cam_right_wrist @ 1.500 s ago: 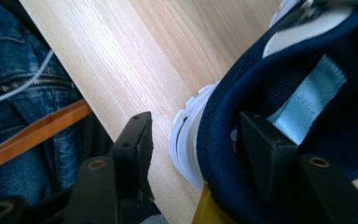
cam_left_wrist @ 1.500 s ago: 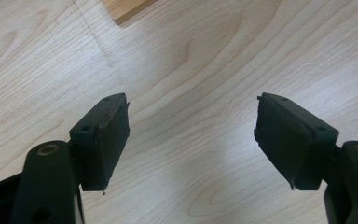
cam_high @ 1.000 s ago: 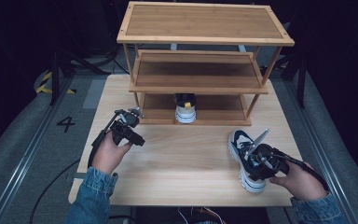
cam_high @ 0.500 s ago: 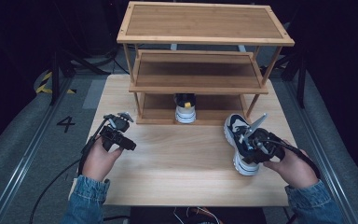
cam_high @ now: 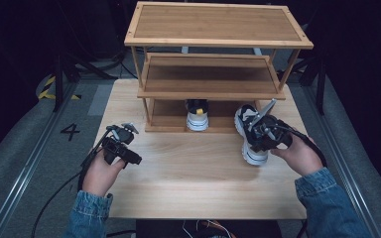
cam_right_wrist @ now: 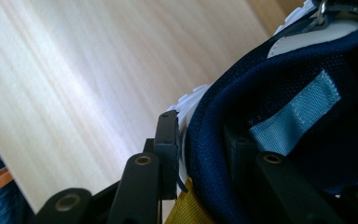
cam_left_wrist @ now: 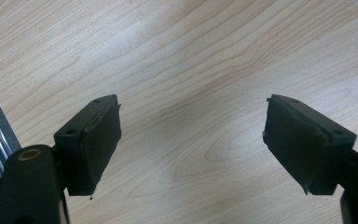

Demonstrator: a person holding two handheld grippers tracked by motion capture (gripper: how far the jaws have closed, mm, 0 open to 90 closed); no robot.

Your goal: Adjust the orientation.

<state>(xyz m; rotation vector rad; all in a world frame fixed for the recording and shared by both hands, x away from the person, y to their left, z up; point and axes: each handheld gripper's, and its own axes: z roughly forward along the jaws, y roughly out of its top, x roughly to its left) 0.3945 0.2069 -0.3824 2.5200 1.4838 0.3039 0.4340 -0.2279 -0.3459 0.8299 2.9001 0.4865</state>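
**Sneaker pinched at the collar, near the rack**

Ahead of both grippers: a three-tier wooden shoe rack (cam_high: 213,74) at the far side of the table (cam_high: 188,173). Clamped in the right gripper (cam_high: 264,133): a navy-and-white sneaker (cam_high: 250,141), one jaw inside the padded collar, one outside, sole just off or on the tabletop — cannot tell which. Beyond and to its left, under the bottom shelf: a second sneaker (cam_high: 197,115). Left gripper (cam_left_wrist: 193,140) over bare wood, jaws spread wide, holding nothing.

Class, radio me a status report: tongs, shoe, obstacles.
Left tongs open over bare table. Right tongs shut on sneaker collar, near rack. Second sneaker already shelved.
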